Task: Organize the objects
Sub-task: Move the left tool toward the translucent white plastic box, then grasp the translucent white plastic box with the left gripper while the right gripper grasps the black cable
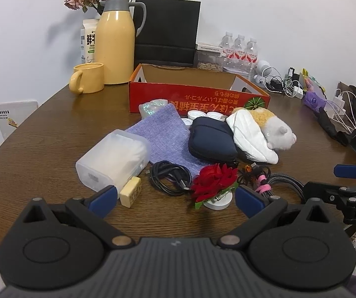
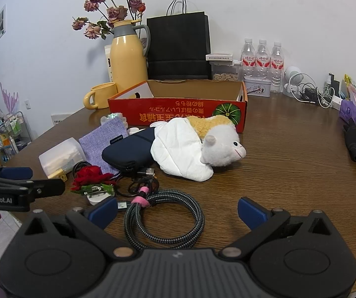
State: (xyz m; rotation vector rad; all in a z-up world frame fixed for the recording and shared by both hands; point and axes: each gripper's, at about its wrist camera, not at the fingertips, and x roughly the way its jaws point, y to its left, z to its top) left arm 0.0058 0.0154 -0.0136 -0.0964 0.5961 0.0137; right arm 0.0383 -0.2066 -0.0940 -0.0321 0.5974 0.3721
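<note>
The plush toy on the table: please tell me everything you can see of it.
The plush toy is a small animal with a white face, a pink mouth, a dark eye, small ears and a yellow fleecy back. It lies on its side on the table, before the red box, head to the right. A white cloth wraps its body. The pouch is beside it.

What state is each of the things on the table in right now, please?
Left gripper: open, empty.
Right gripper: open, empty.
Red cardboard box: open-topped, no contents visible.
Braided grey cable: coiled, pink tie.
Thin black cable: loosely coiled.
Navy zip pouch: closed.
Yellow thermos jug: lid on.
</note>
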